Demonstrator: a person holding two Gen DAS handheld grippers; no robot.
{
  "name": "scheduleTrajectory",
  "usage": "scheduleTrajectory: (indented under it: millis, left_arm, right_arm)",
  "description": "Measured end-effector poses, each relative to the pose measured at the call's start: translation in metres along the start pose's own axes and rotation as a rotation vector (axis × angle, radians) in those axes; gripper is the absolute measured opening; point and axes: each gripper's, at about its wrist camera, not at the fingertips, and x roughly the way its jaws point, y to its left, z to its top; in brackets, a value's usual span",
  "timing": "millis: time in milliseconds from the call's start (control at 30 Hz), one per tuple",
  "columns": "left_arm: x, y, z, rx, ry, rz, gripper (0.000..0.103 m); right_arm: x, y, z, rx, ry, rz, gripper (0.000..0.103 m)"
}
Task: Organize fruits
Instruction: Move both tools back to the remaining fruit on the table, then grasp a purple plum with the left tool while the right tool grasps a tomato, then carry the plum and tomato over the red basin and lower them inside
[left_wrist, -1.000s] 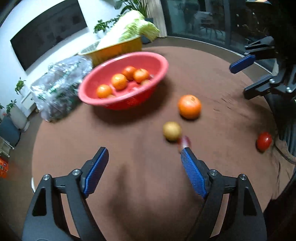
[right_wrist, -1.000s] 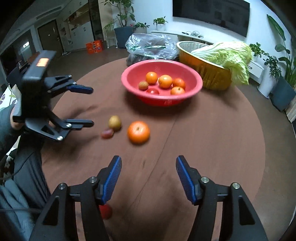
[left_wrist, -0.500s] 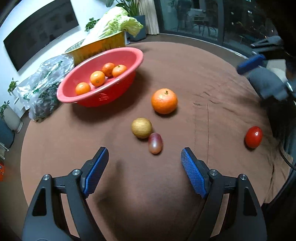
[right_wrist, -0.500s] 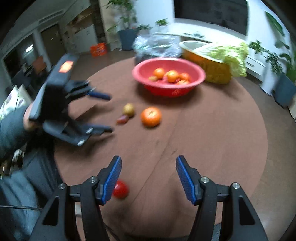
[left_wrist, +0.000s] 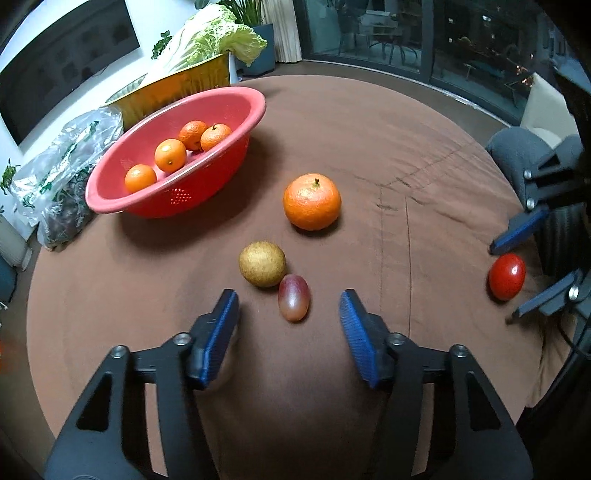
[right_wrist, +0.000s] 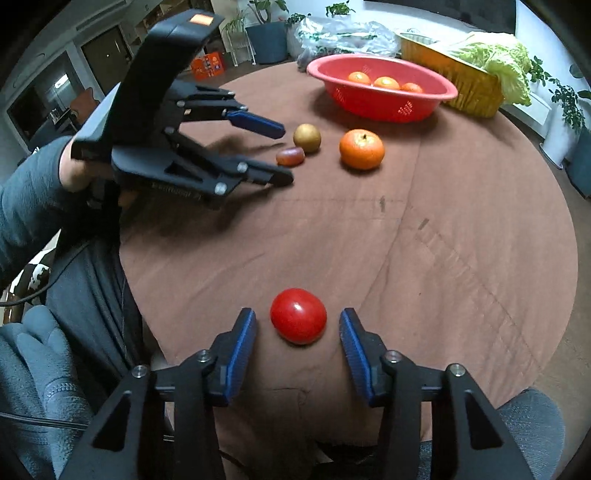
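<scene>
between right gripper (right_wrist: 297, 334) jaws, red tomato (right_wrist: 298, 316), left gripper (left_wrist: 289, 308) spread near grape (left_wrist: 293, 302)

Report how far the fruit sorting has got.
Done: several small oranges lie in the red basket. In hand: nothing gripped. The open left hand-held gripper frames the reddish grape; the open right hand-held gripper straddles the red tomato. Left on the brown tabletop: grape, tomato, the tan round fruit and the large orange.
</scene>
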Motion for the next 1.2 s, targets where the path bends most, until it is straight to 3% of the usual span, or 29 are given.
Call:
scheduleTrajectory:
  millis: [167, 267, 367, 600, 1200]
  left_arm:
    - [0.007, 0.002, 0.010, 0.006, 0.001, -0.012, 0.034]
    - [0.009, 0.002, 0.013, 0.007, 0.001, -0.016, 0.031]
    - [0.009, 0.001, 0.012, 0.006, -0.001, -0.032, 0.022]
    - [0.006, -0.001, 0.008, 0.022, 0.000, -0.009, 0.016]
    - [-0.009, 0.000, 0.007, 0.000, -0.045, -0.006, 0.014]
  right_arm:
    - [0.002, 0.002, 0.001, -0.008, -0.009, -0.015, 0.047]
    - [0.003, 0.002, 0.002, -0.014, -0.008, -0.026, 0.041]
    - [0.002, 0.001, 0.002, -0.013, -0.010, -0.027, 0.039]
    - [0.001, 0.002, 0.001, -0.020, -0.013, -0.038, 0.033]
    - [0.002, 0.001, 0.003, -0.006, -0.019, -0.037, 0.032]
